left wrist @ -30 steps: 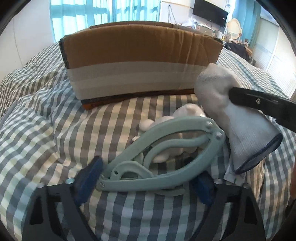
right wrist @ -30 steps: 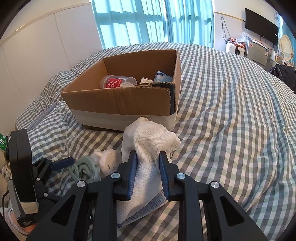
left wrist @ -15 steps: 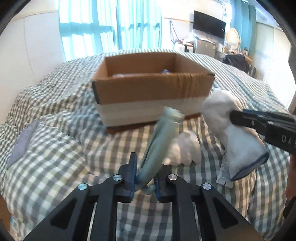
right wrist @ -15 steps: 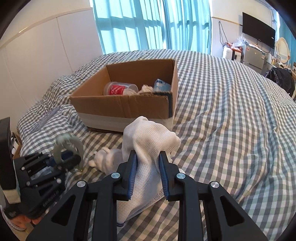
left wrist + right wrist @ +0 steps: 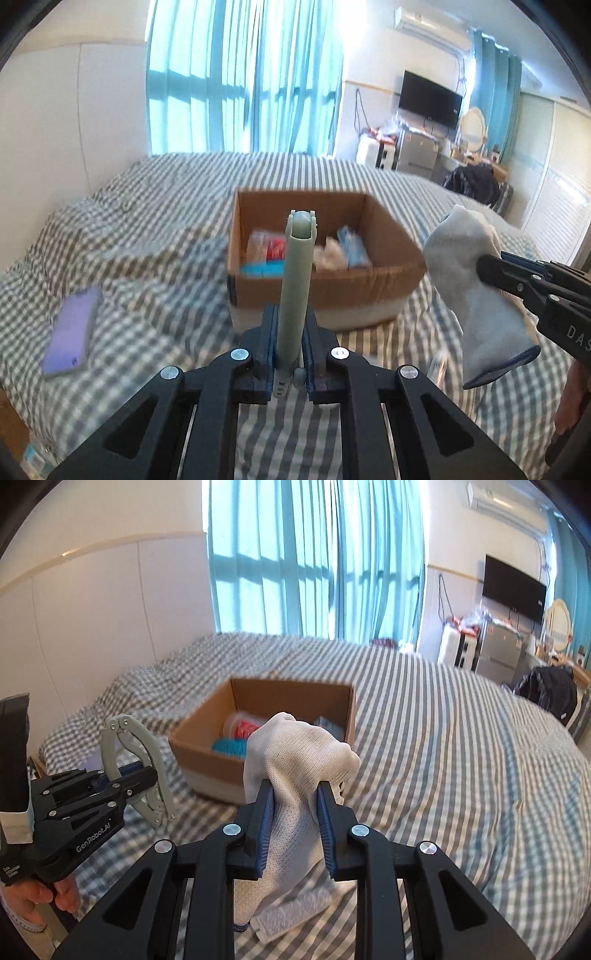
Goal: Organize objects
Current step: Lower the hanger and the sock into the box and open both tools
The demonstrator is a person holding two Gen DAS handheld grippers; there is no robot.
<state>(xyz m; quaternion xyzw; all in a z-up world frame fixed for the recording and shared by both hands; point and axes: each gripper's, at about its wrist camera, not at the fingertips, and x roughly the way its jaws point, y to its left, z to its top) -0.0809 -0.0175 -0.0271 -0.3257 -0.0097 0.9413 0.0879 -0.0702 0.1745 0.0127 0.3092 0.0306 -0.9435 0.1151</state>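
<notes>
My left gripper is shut on a pale green folding hanger and holds it edge-on above the bed, short of the box; the hanger also shows in the right wrist view. My right gripper is shut on a white sock, lifted above the bed to the right of the box; the sock also shows in the left wrist view. An open cardboard box sits on the checked bed and holds a red-labelled cup, a blue packet and other items.
A purple phone lies on the bed at the left. A white labelled strip lies on the bed under the sock. A white wall is at the left; curtains, a TV and furniture stand beyond the bed.
My left gripper closed on the hanger and lifted it off the bed, turning it edge-on. Both grippers rose, so the inside of the box now shows. The white toy has dropped out of view.
</notes>
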